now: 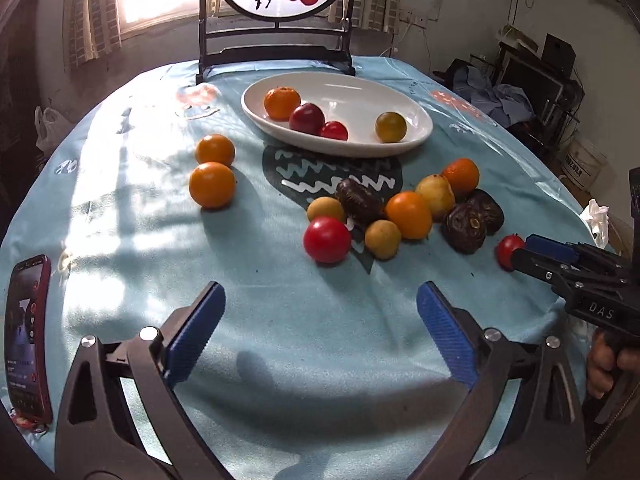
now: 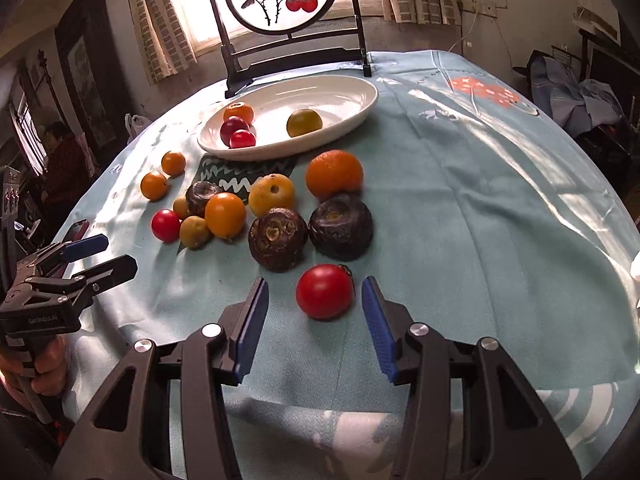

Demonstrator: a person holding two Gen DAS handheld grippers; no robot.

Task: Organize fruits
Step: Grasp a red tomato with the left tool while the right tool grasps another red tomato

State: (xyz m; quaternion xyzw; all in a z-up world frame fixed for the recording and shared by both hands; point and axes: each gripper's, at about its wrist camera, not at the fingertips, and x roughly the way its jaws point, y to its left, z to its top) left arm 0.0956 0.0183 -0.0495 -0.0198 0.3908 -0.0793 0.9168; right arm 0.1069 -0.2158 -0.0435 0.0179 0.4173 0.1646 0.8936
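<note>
Red tomato (image 2: 325,291) sits lower centre, on the cloth just ahead of the right gripper (image 2: 315,312), fingers spread, nothing held. Step: reaching to pick. Next: advance, clamp gently, carry to white dish (image 2: 360,114) at upper centre. Left gripper (image 1: 320,312) released, idle.

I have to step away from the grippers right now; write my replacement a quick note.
Left gripper: open, empty, over bare cloth.
Right gripper: open, straddling the red tomato, not yet closed.
White dish: four fruits in.
Left on the tablecloth: that tomato, the mixed cluster, another red tomato, two oranges to the left.
Next, probably: close on the tomato, carry it to the dish.
</note>
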